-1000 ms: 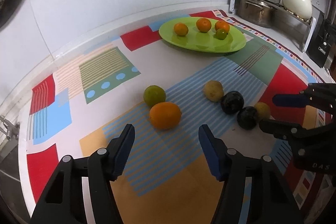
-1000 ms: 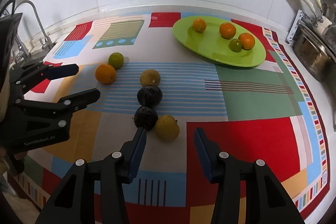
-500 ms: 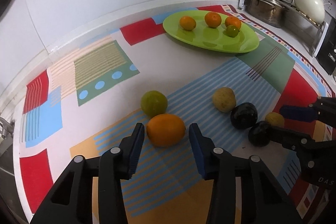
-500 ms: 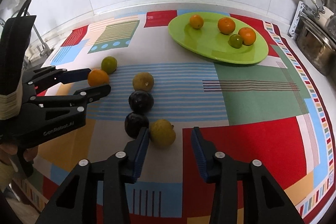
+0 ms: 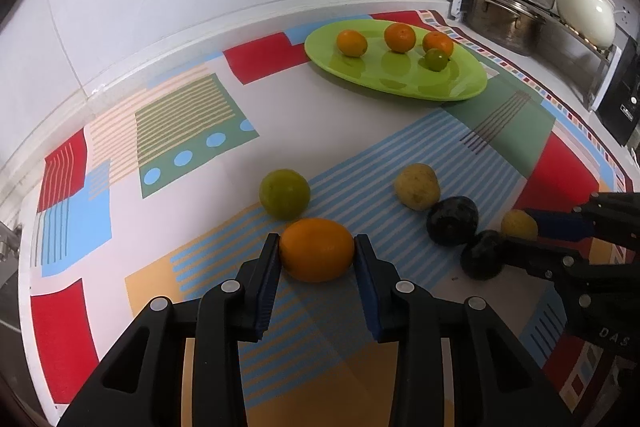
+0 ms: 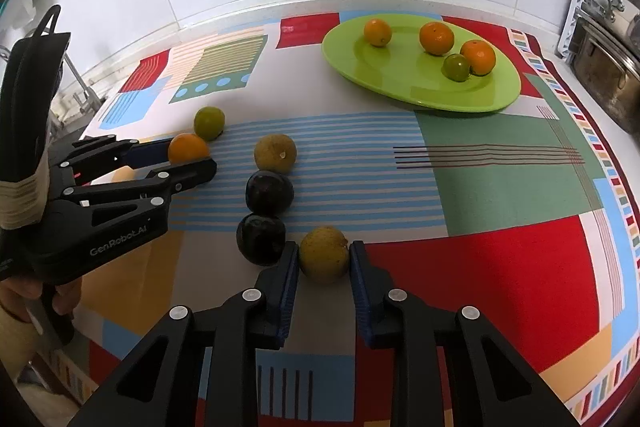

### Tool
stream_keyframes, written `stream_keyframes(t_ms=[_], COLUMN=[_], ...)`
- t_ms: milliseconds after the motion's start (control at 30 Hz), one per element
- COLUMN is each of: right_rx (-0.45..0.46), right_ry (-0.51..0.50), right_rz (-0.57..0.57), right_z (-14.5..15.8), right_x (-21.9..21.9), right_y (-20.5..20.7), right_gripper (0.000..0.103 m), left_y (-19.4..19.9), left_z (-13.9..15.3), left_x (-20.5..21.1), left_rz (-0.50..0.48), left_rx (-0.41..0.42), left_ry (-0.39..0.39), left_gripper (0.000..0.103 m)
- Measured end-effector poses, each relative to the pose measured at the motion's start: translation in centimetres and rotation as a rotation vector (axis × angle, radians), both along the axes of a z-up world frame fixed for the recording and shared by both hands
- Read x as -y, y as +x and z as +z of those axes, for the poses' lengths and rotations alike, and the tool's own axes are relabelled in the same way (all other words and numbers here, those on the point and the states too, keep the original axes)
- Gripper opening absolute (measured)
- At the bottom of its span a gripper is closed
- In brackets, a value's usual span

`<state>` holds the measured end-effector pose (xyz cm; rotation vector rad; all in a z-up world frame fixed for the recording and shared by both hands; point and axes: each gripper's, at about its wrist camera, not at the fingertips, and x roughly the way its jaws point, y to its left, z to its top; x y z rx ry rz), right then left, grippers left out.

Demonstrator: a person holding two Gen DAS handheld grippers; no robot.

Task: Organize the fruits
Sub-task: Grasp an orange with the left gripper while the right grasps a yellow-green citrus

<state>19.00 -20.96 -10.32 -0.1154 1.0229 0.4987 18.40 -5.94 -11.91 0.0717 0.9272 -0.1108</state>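
On the patterned mat lies an orange (image 5: 316,251), and my left gripper (image 5: 316,245) has its jaws still closing with both pads pressed on its sides. My right gripper (image 6: 324,251) is shut on a yellow-brown fruit (image 6: 323,259), which rests on the mat. Beside that fruit sit two dark plums (image 6: 262,238) (image 6: 269,191) and a tan fruit (image 6: 275,153). A green citrus (image 5: 285,193) touches the orange's far side. The green plate (image 5: 400,83) at the back holds three small oranges and one small green fruit.
A rack with steel pots (image 5: 504,15) and a white kettle (image 5: 586,13) stands at the back right, with a black appliance (image 5: 620,99) beside it. White wall panels bound the counter behind. A person's hand (image 6: 24,291) holds the left gripper's handle.
Both grippers moved forward and down around their fruits, and their jaws narrowed from wide apart to pressing on the orange and the yellow-brown fruit.
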Motion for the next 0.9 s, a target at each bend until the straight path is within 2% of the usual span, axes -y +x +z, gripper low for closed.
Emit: stream_keyframes(t_ms=[400,900], right_rx=[0.046,0.148], right_ry=[0.034,0.085], right_rz=[0.003,-0.02], right_z=[1.8,5.6], right_x=[0.6,2.1], right_y=[-0.8,-1.2], right_gripper=[0.027,0.027], left_y=[-1.7,-2.8], left_z=[2.3,6.1], left_x=[0.8,2.8], left_rz=[-0.013,-0.056], left_rx=[0.044,0.137], left_ry=[-0.003,0.0], left_gripper=[0.036,0.036])
